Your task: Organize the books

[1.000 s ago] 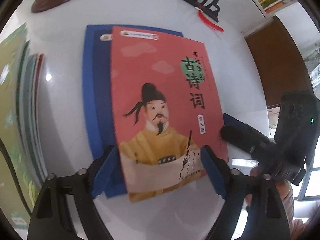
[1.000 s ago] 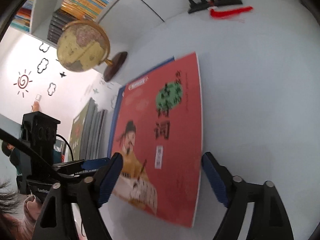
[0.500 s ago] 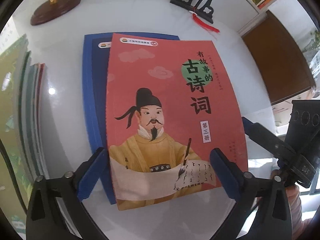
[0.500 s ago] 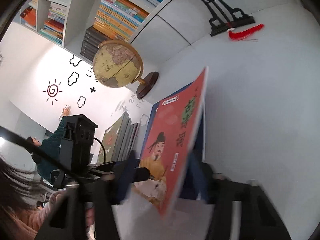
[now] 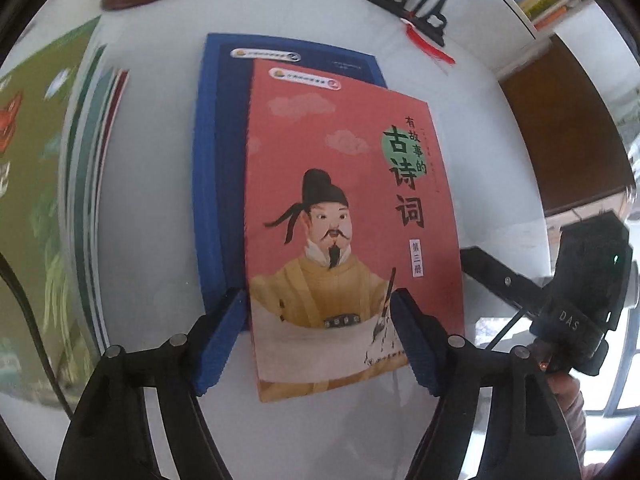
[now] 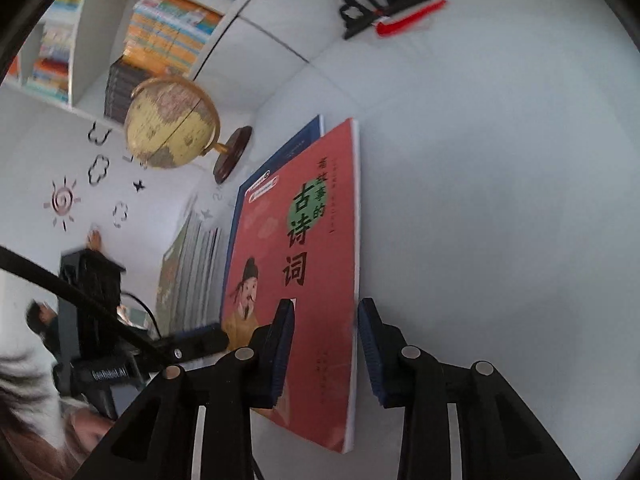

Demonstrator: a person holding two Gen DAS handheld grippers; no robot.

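White tabletop (image 6: pixel 500 200) bare right of red book (image 6: pixel 316 280) — both grippers' fingers (image 5: pixel 218 344) closing astride its edges

1. A red paperback book with a painted scholar on its cover (image 5: pixel 352 216) lies on a dark blue hardback book (image 5: pixel 218 168), overhanging its right and near edges.
2. Both rest on the glossy white table (image 5: pixel 160 200).
3. A fanned pile of thin green-covered books (image 5: pixel 52 184) lies to their left.
4. A yellow globe on a round brown wooden base (image 6: pixel 172 124) stands behind.

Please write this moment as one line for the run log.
left hand-held gripper: closing, astride red book | right hand-held gripper: closing at its right edge | red book on blue book
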